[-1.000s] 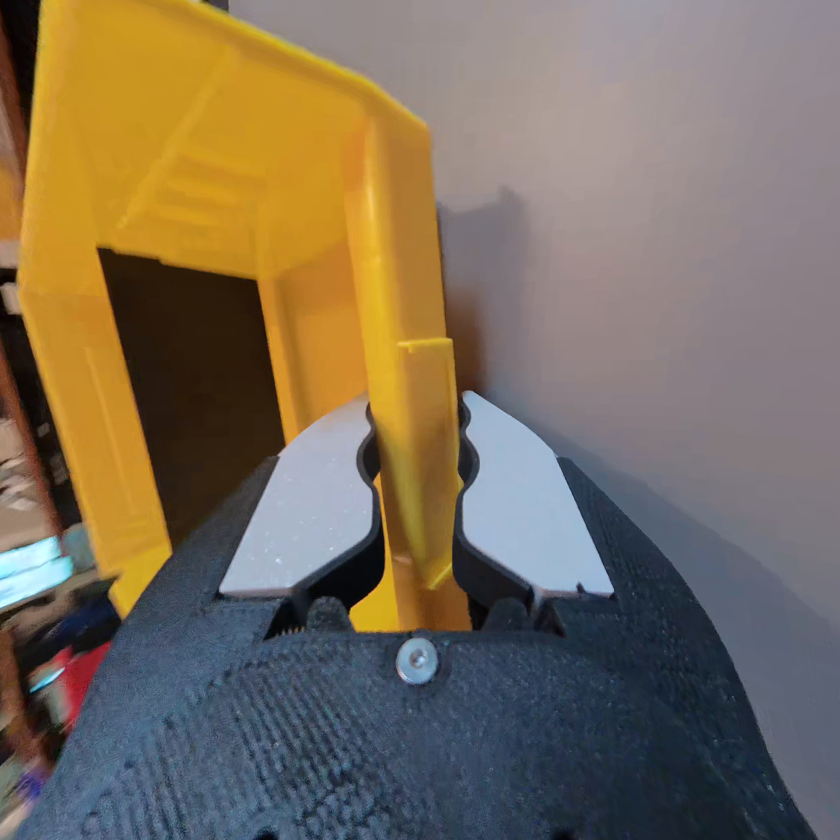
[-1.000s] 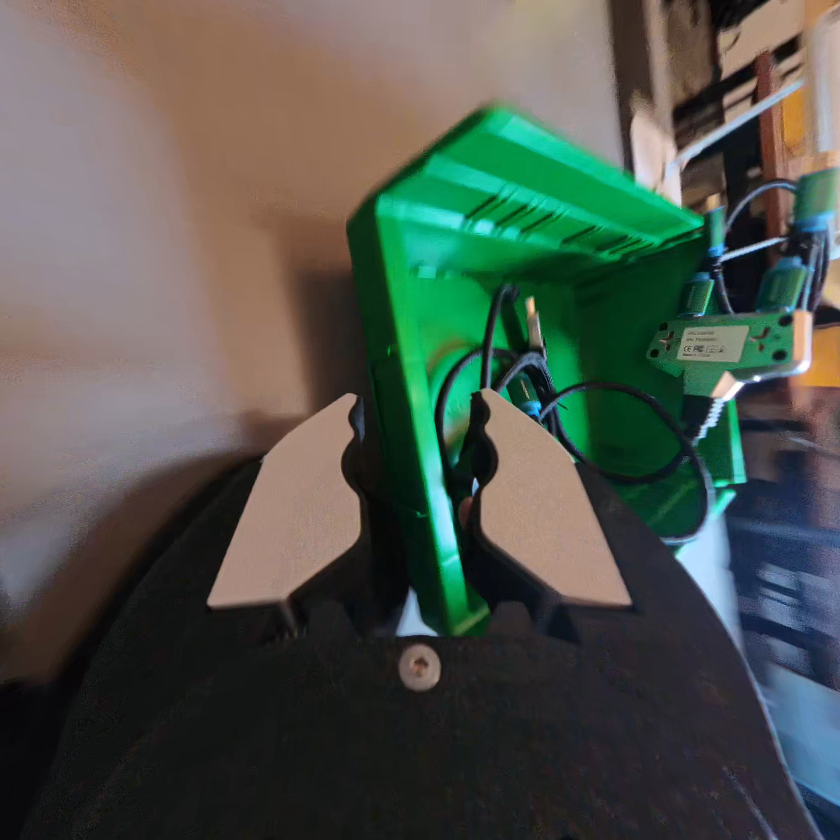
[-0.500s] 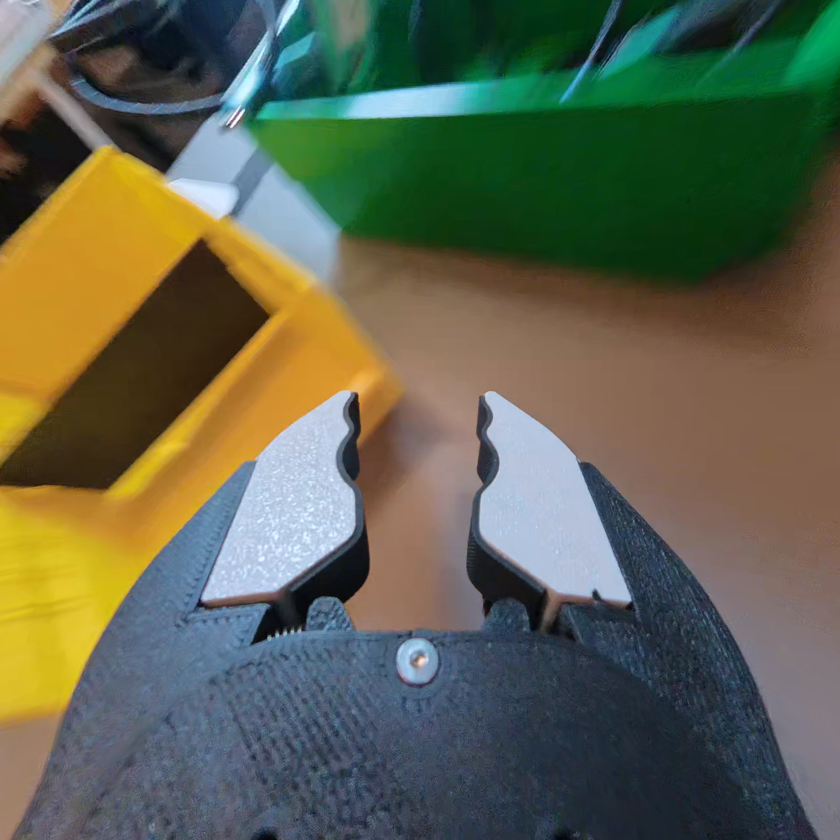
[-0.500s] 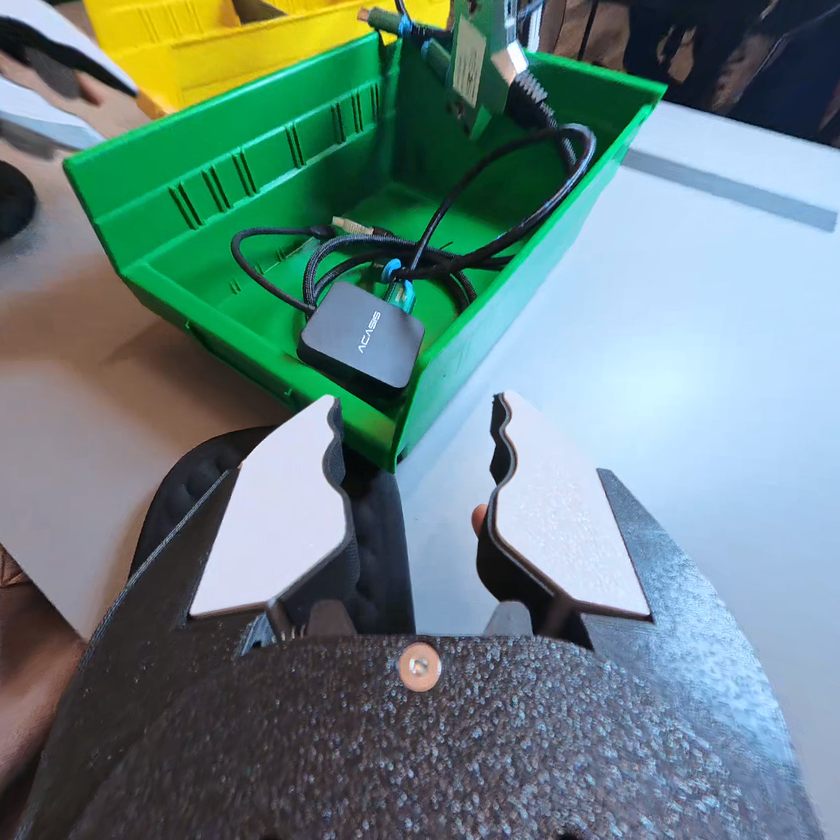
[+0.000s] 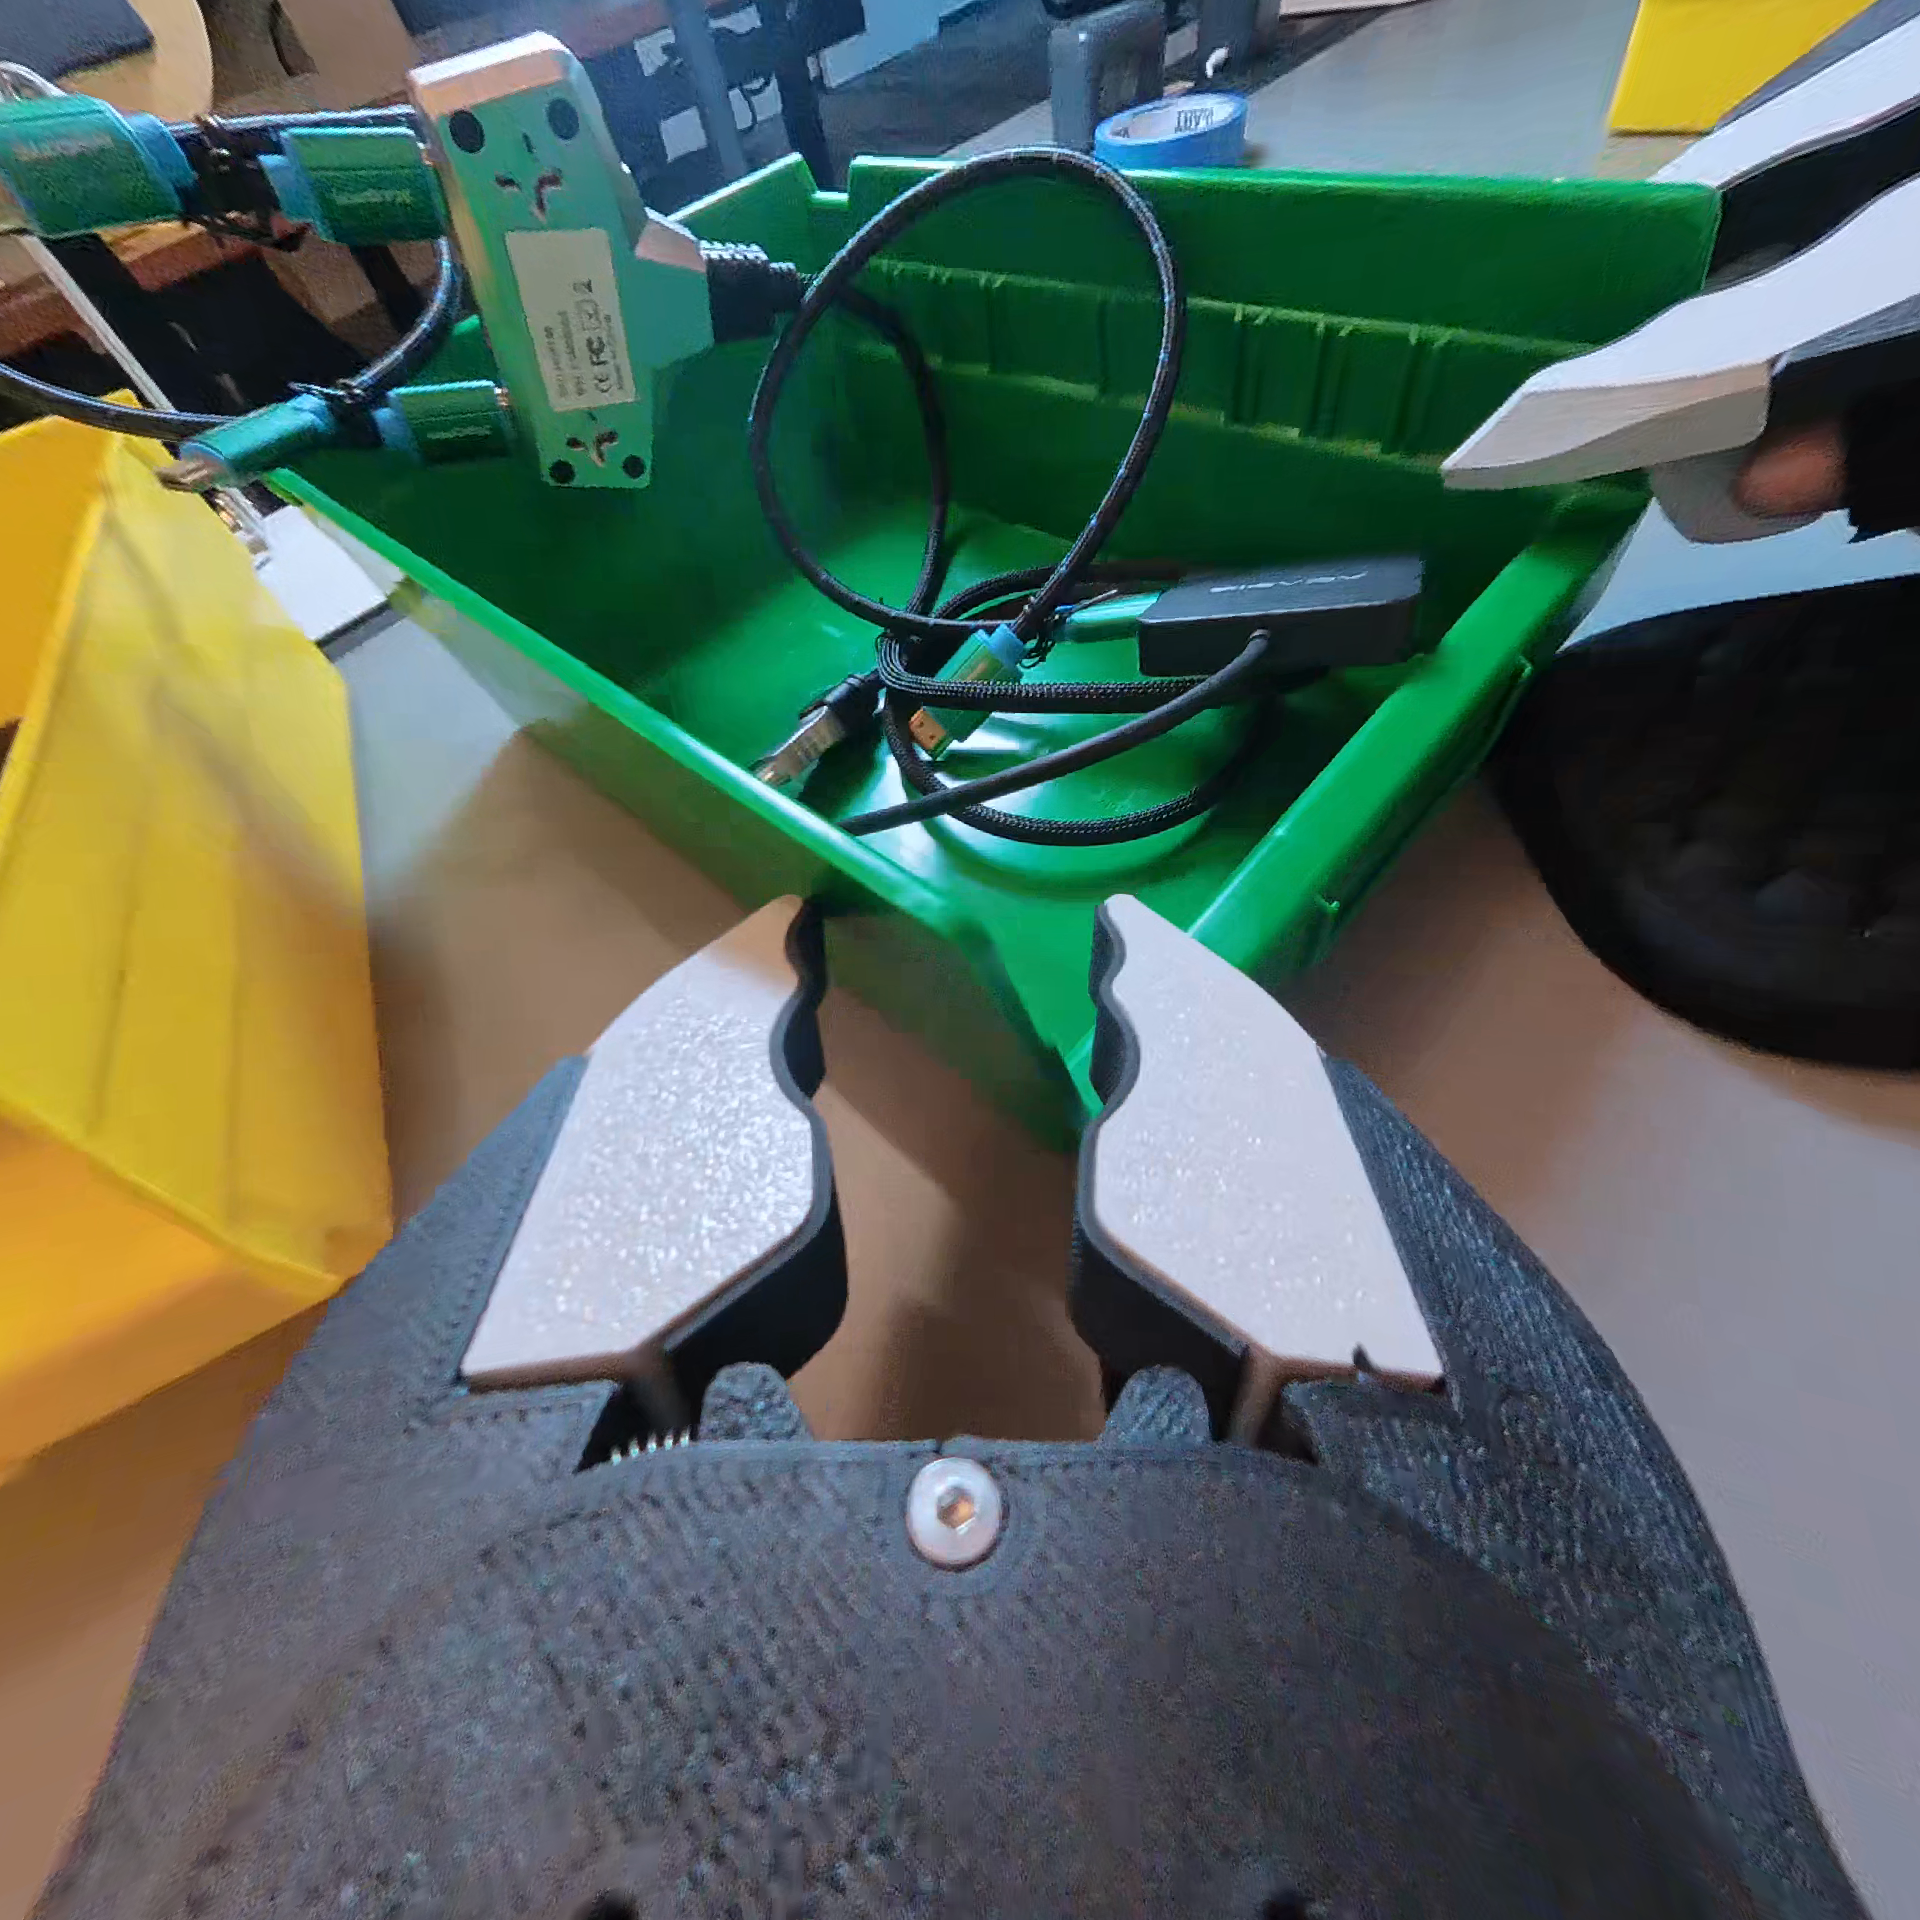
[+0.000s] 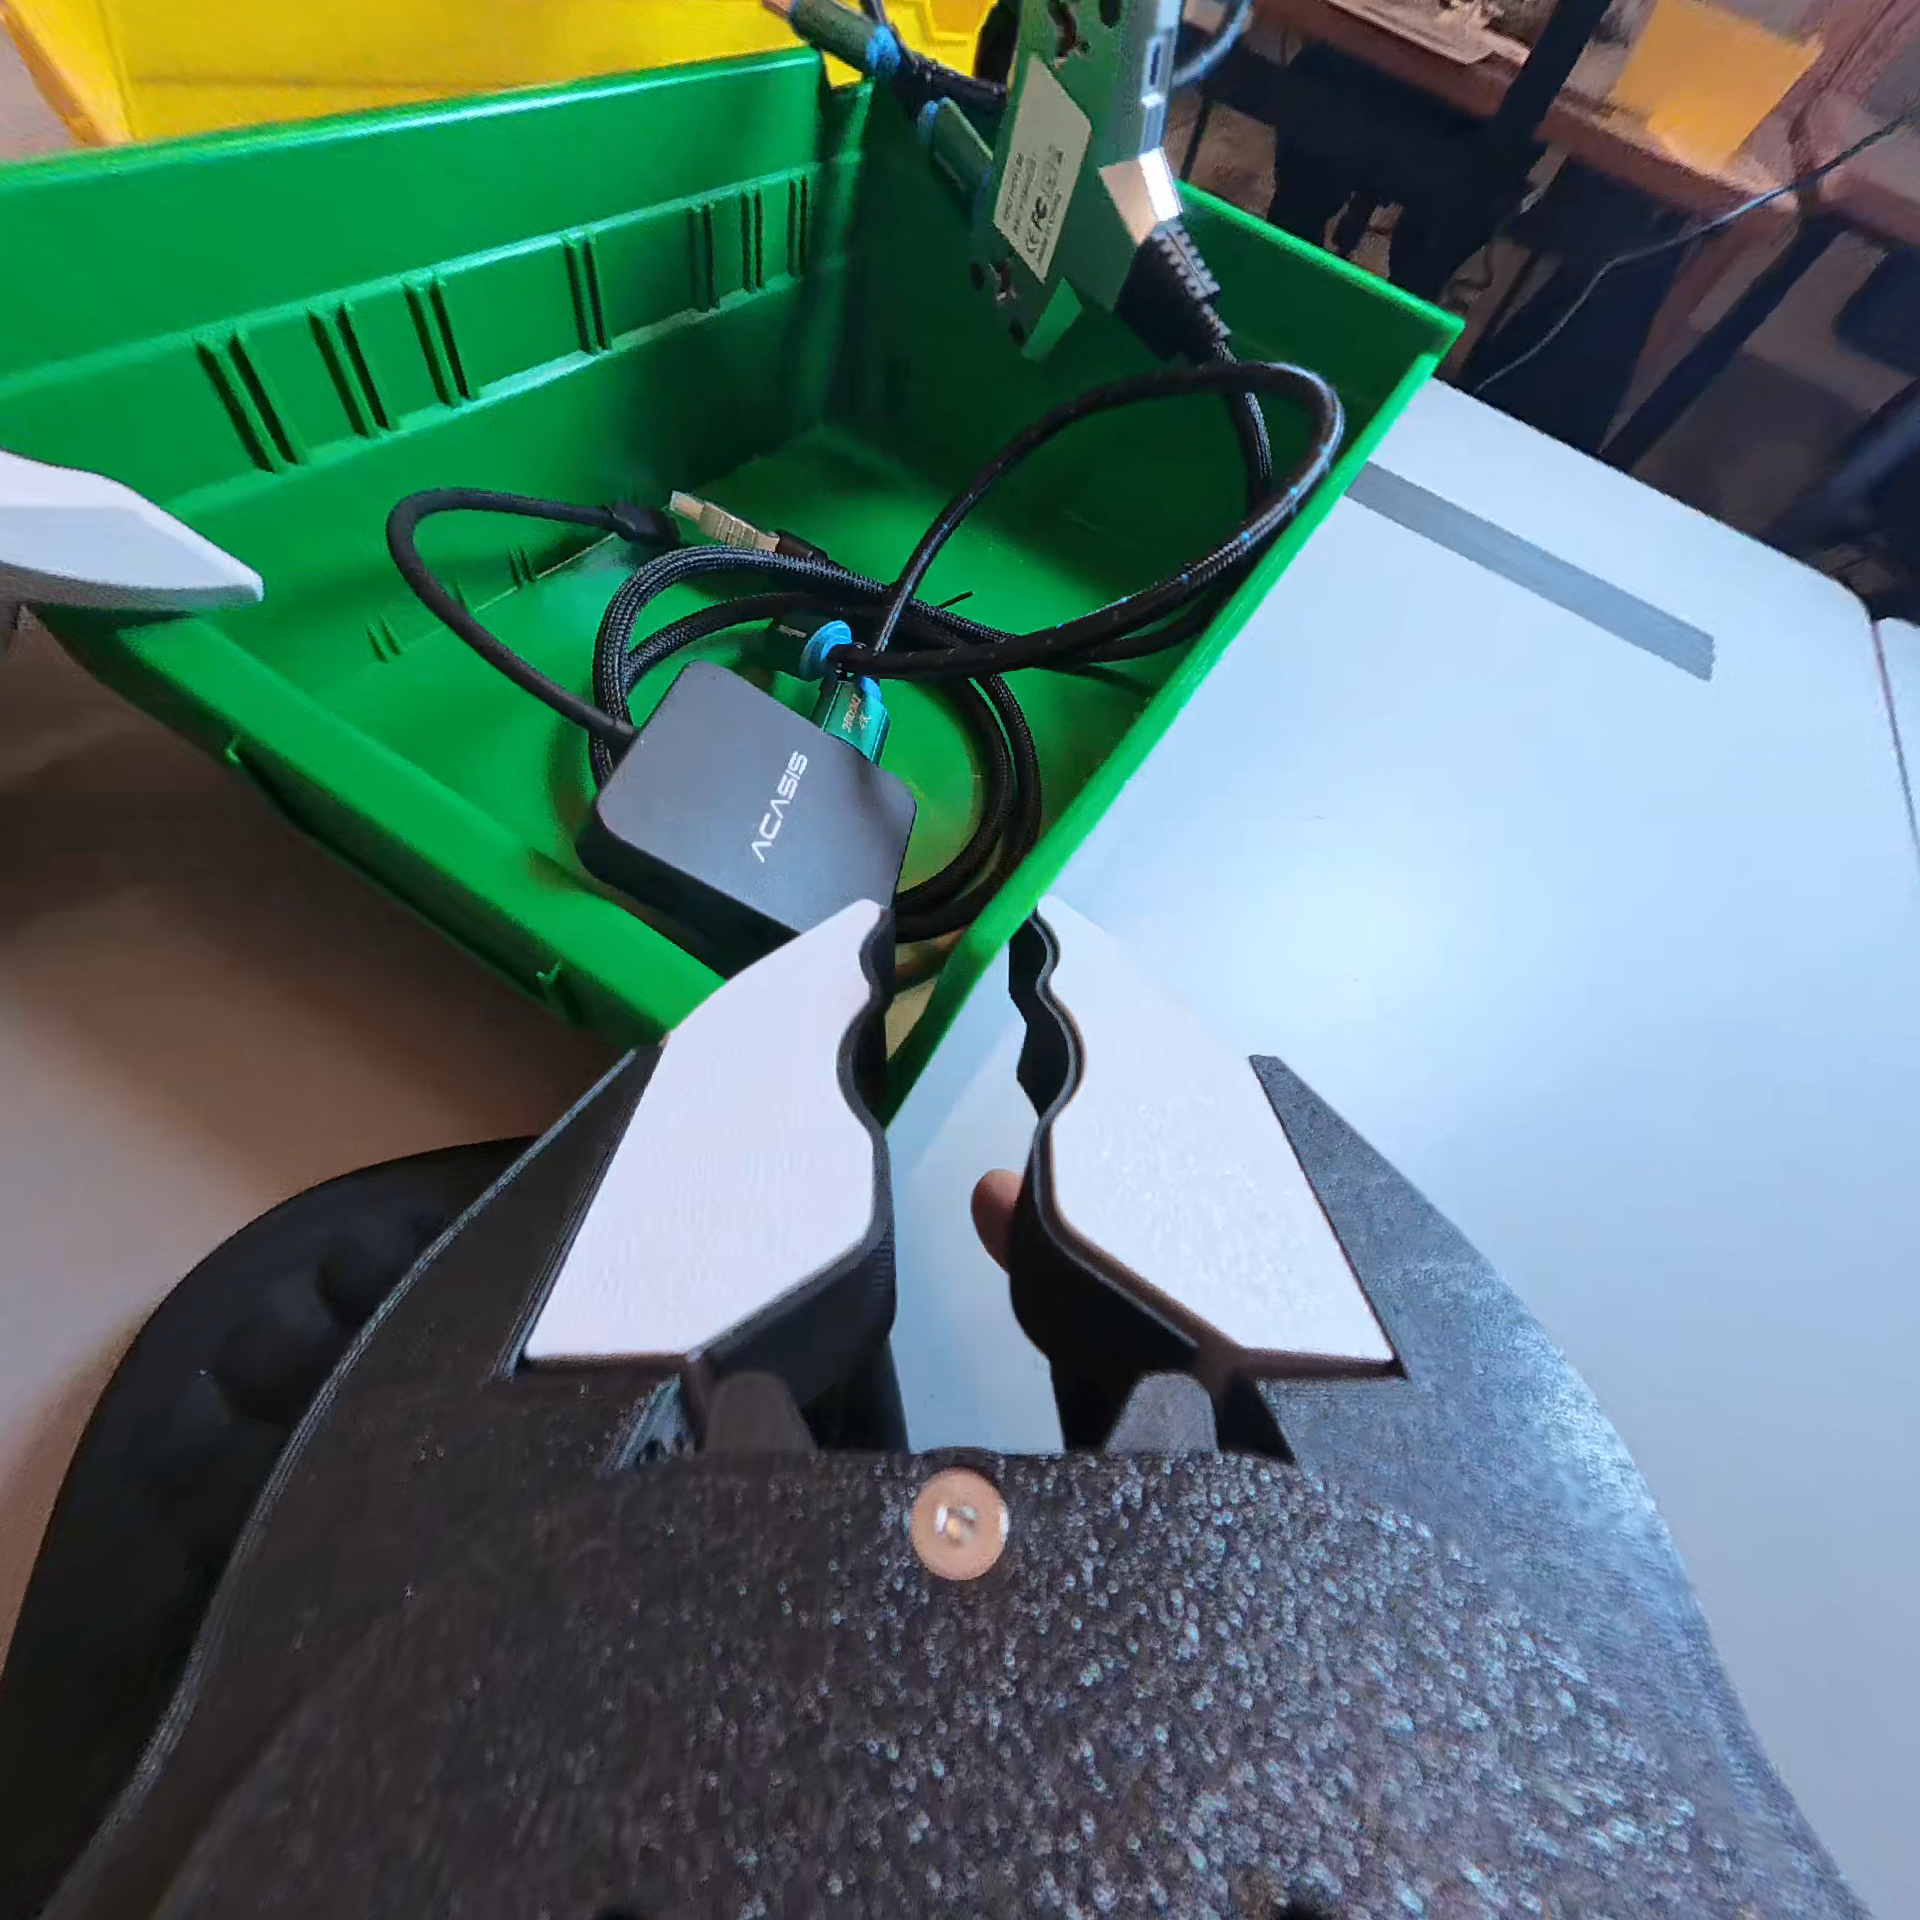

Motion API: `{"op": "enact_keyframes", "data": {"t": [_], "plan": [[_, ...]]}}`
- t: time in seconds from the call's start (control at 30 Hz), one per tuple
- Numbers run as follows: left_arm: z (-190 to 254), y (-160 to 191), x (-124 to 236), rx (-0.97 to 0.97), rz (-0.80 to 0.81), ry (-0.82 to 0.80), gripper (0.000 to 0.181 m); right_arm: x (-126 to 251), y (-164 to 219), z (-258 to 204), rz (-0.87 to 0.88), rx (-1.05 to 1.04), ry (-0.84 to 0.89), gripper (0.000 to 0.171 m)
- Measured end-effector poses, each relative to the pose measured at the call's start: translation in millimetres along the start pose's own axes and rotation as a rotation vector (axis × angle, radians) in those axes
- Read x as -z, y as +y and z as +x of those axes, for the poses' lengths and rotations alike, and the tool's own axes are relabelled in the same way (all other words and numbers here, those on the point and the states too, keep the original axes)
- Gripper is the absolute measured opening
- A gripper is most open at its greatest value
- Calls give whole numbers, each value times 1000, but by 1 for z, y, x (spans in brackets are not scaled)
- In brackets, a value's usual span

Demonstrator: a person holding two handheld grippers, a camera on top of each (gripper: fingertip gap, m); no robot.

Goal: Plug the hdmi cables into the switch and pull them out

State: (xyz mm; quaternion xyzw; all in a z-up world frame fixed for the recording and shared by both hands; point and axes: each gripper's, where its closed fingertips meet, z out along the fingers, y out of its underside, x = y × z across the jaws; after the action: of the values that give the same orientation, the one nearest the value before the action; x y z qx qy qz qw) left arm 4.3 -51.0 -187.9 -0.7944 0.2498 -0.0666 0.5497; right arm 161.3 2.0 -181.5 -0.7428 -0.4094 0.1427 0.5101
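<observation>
A silver HDMI switch (image 5: 561, 281) leans on the far-left corner of the green bin (image 5: 665, 717), with teal HDMI plugs (image 5: 353, 187) in its side. It also shows in the right wrist view (image 6: 1049, 177). Inside the bin (image 6: 312, 260) lie coiled black braided cables (image 6: 997, 644), a loose teal HDMI plug (image 6: 857, 717) and a dark grey box (image 6: 758, 821). My left gripper (image 5: 951, 997) is open and empty, just short of the bin's near corner. My right gripper (image 6: 954, 935) is open with a narrow gap, at the bin's other near corner; it shows at upper right in the left wrist view (image 5: 1558, 447).
A yellow bin (image 5: 156, 831) stands close on the left of the green one. A blue tape roll (image 5: 1169, 125) lies beyond it. The bins stand where a brown surface (image 5: 582, 935) meets a grey tabletop (image 6: 1455, 883). Dark furniture and cables lie beyond the table's far edge.
One second ago I held the yellow bin in the left gripper and the green bin in the right. Both stand on the table now, released. The right jaws have narrowed since half a second ago.
</observation>
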Motion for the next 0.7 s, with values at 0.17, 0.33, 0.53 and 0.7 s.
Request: {"op": "enact_keyframes", "data": {"t": [0.17,0.33,0.53,0.7], "plan": [[-9,-5,20,-10,50,-8,28,20,-10,-17,51,94,54,17],[-9,-21,38,-61,121,-29,20,46,-34,-22,134,133,99,14],[-3,-54,62,-124,208,-41,19,78,-68,-20,199,190,138,12],[-23,-96,113,-187,303,-130,19,100,-128,-38,359,255,140,13]]}}
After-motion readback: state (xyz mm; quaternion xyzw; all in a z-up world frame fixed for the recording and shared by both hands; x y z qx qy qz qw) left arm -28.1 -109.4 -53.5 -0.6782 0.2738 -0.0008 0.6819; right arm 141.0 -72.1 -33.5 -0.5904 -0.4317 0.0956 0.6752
